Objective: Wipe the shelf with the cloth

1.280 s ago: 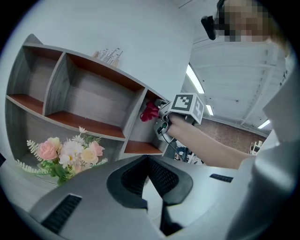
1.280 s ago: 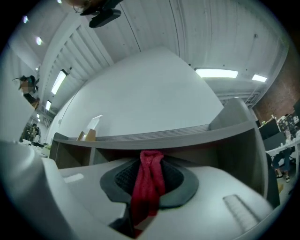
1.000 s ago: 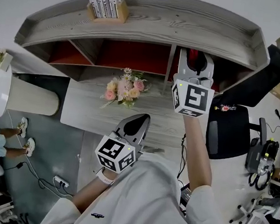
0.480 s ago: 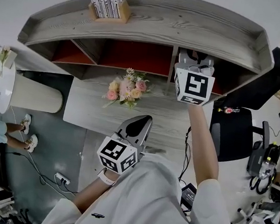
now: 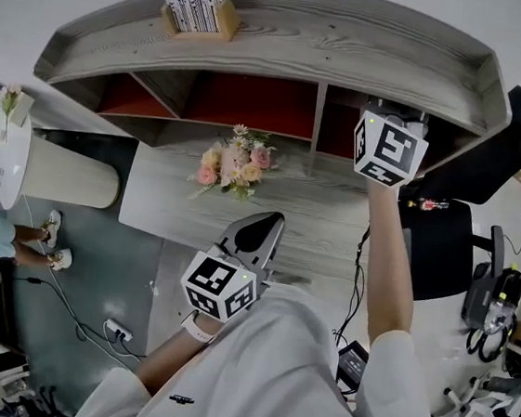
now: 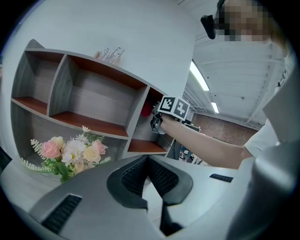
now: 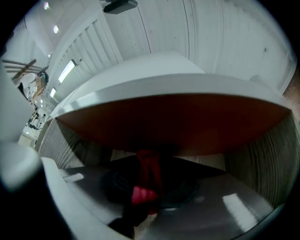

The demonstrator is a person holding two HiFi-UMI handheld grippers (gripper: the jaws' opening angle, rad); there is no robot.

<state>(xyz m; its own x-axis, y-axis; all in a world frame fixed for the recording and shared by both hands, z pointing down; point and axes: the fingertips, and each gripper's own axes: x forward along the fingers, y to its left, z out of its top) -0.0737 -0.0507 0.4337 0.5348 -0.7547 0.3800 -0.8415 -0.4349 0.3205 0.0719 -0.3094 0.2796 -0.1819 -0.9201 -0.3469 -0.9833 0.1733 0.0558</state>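
The cloth point(image 7: 149, 165), likely soft, is gripped bunched by the right gripper point(image 7: 153, 187) inside the shelf point(image 5: 289, 38); the left gripper point(image 6: 147, 158) is clenched, empty.

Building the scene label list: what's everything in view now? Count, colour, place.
shelf: 1, grey wood, red-brown inside, at the wall
desk: 1, grey wood, in front of the shelf
flowers: 1 bunch, pink-white-yellow, on the desk
stick holder: 1, light wood, on the shelf top
office chair: 1, black, right of the desk
cylinder: 1, cream, left of the desk
cloth: 1, red, in the right gripper's jaws
left gripper: 1, grey, shut, empty, above the desk's near edge
right gripper: 1, grey, shut on the cloth, in the shelf's right compartment
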